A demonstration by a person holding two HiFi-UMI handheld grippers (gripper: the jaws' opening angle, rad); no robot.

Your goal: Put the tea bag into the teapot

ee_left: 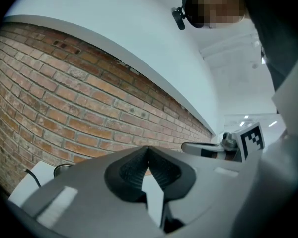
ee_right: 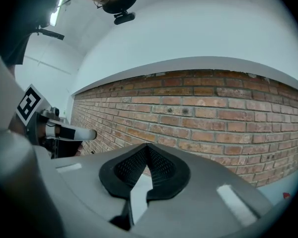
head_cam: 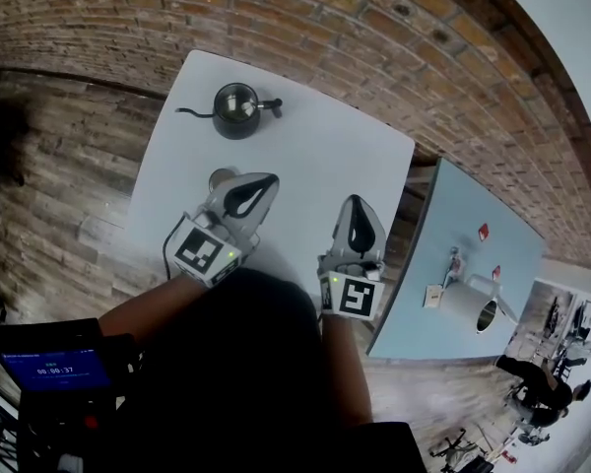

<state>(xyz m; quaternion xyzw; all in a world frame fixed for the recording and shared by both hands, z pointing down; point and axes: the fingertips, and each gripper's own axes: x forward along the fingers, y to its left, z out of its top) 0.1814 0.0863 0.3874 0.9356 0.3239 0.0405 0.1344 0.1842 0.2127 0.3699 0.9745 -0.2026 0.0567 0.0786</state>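
Note:
The dark teapot [head_cam: 236, 109], with a thin spout to the left and a handle to the right, stands open-topped near the far edge of the white table [head_cam: 325, 156]. In the left gripper view only its rim [ee_left: 62, 169] and spout show past the jaws. No tea bag is visible in any view. My left gripper [head_cam: 266, 179] hovers over the table's middle, short of the teapot, shut with nothing between its pads [ee_left: 134, 170]. My right gripper [head_cam: 355, 203] is beside it to the right, also shut and empty [ee_right: 147, 147].
A small round grey object [head_cam: 219, 178] lies on the table, partly hidden under the left gripper. A brick wall [head_cam: 374, 37] runs just behind the table. To the right stands a light blue table [head_cam: 463, 215] carrying a white cylinder [head_cam: 470, 308].

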